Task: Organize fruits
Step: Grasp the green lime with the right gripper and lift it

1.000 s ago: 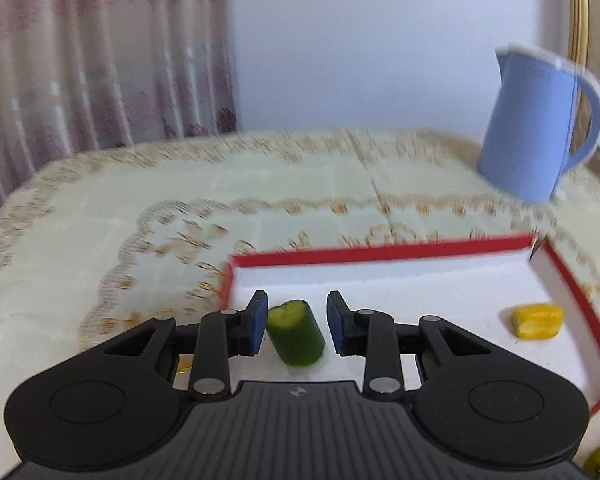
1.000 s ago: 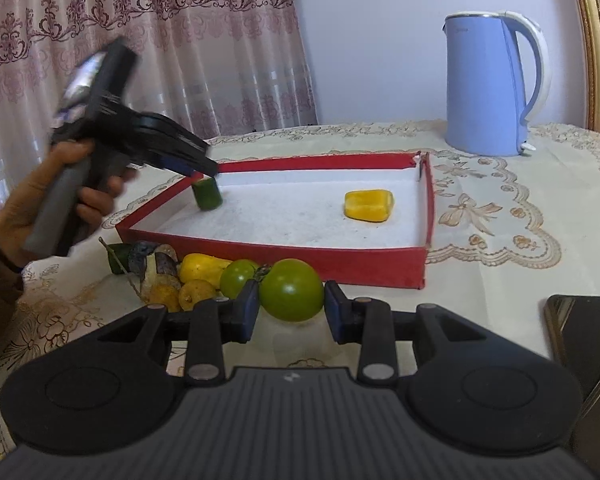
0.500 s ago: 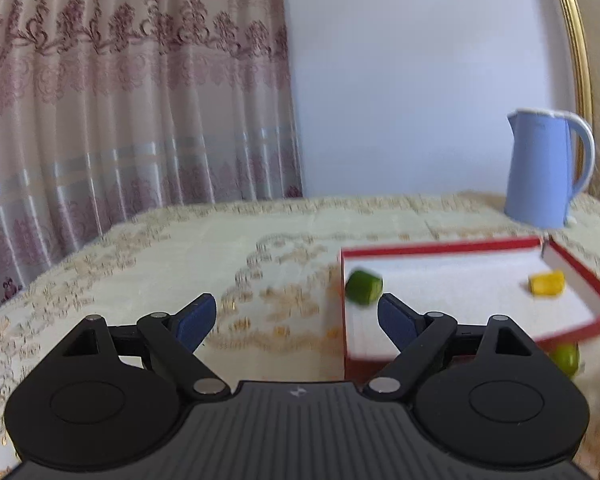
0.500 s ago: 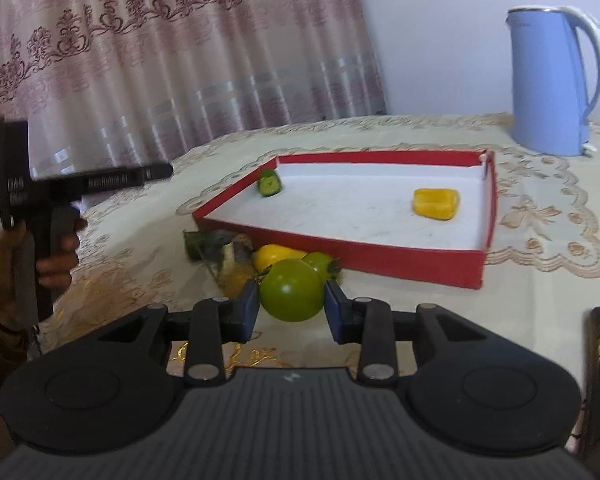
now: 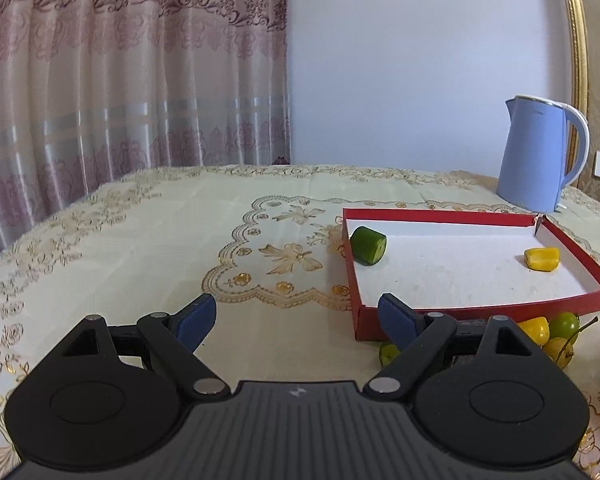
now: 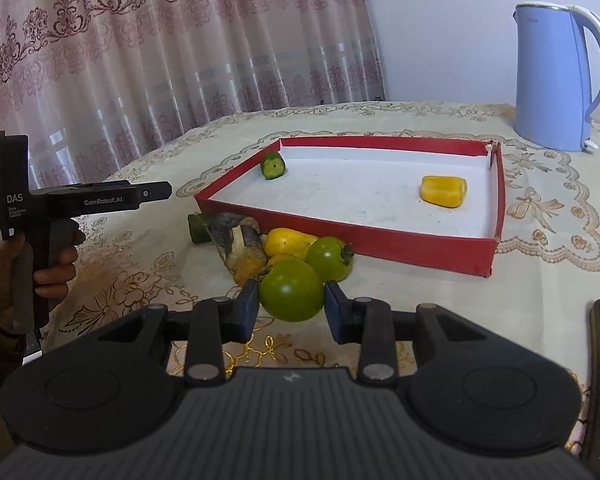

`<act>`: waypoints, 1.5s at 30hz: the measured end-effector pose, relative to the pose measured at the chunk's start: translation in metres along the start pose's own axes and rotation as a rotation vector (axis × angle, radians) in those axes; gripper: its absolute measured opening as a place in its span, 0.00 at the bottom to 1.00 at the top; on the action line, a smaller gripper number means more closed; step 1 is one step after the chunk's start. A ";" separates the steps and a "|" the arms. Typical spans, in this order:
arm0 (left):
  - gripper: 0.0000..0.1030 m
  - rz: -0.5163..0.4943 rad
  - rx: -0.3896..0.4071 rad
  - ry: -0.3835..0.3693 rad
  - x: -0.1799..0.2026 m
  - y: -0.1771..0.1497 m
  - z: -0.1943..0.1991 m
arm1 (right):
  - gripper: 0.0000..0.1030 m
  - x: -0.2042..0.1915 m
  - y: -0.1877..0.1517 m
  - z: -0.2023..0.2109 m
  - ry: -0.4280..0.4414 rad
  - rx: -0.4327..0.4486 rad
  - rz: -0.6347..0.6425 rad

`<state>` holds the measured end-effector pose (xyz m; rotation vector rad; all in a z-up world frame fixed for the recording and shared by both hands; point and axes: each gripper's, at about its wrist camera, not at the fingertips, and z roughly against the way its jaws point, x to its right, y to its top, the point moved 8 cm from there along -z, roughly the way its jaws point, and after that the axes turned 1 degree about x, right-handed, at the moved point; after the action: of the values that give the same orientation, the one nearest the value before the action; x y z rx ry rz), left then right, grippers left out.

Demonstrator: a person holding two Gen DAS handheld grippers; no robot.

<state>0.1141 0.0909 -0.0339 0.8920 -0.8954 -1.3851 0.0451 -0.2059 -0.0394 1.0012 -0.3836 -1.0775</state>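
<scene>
Our left gripper [image 5: 296, 318] stands wide open and empty over the tablecloth, left of the shallow red cardboard tray [image 5: 480, 314]. The cut green cucumber piece [image 5: 368, 246] lies in the tray's far left corner. Our right gripper [image 6: 291, 306] clamps a round green tomato [image 6: 291, 290] just near the tray.

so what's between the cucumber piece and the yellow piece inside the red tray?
Nothing: bare white tray floor separates cucumber piece and yellow piece. Both wrist views show it, clearest in the right.
</scene>
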 end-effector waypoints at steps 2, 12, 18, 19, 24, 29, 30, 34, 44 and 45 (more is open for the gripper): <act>0.86 0.012 -0.001 -0.002 -0.003 -0.001 0.001 | 0.32 -0.001 0.000 0.002 -0.006 0.003 -0.001; 0.86 0.008 0.002 0.005 -0.005 -0.001 0.006 | 0.32 0.007 0.010 0.002 -0.044 0.032 -0.028; 0.86 0.006 -0.004 0.000 -0.003 -0.003 0.008 | 0.32 0.029 0.040 -0.005 -0.151 0.074 -0.055; 0.86 0.005 -0.004 0.001 -0.003 -0.003 0.009 | 0.32 0.031 0.048 -0.007 -0.179 0.081 -0.033; 0.86 0.016 -0.016 0.008 -0.004 -0.005 0.010 | 0.32 0.047 0.085 -0.036 -0.331 0.099 0.064; 0.86 0.019 -0.014 0.030 -0.009 -0.004 0.015 | 0.32 0.066 0.099 -0.089 -0.363 0.038 0.050; 0.86 0.018 -0.016 0.032 -0.010 -0.004 0.016 | 0.32 0.070 0.099 -0.099 -0.369 0.019 0.048; 0.86 0.018 -0.031 0.040 -0.012 -0.007 0.018 | 0.38 0.079 0.096 -0.116 -0.399 -0.008 0.008; 0.86 0.020 -0.033 0.024 -0.010 -0.009 0.025 | 0.41 0.048 0.065 -0.004 -0.431 0.159 0.038; 0.86 0.016 -0.035 0.016 -0.008 -0.010 0.025 | 0.41 0.046 0.058 0.002 -0.420 0.154 0.024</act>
<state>0.0875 0.0988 -0.0325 0.8660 -0.8620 -1.3745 0.0975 -0.2405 0.0011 0.8980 -0.8277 -1.2508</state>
